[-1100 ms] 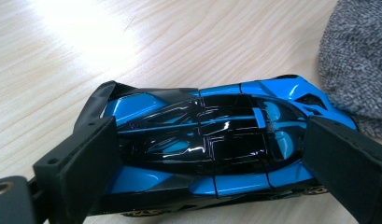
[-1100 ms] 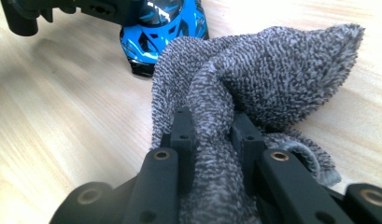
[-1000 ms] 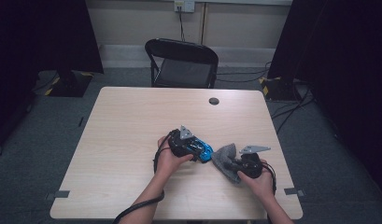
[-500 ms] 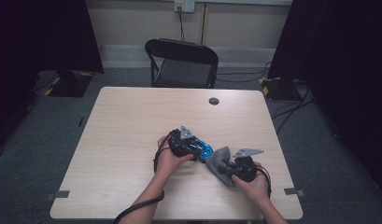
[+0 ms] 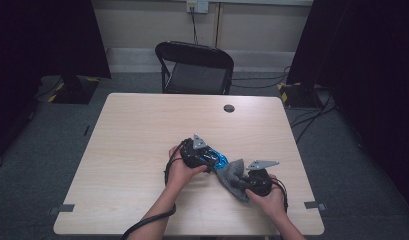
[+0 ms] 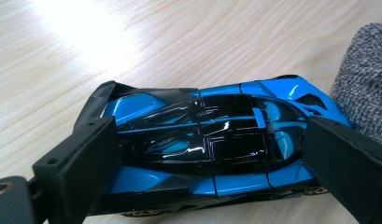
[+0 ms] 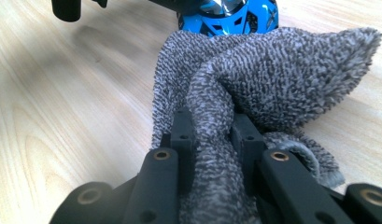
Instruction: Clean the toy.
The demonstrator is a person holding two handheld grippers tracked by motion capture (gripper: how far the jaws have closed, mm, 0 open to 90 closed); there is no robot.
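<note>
Toy car [image 6: 212, 144], glossy blue and black, sits clamped in left gripper [image 6: 212, 154]; right gripper [image 7: 212, 135] pinches grey cloth [image 7: 272, 70].

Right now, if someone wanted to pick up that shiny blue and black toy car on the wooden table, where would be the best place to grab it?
Probably endwise, as the left tool does now: one pad at the shiny blue and black toy car's tail, one at its nose, coming from its open side away from the grey fuzzy cloth. Those ends look blunter than the glossy, curved roof, which would likely slip.
</note>
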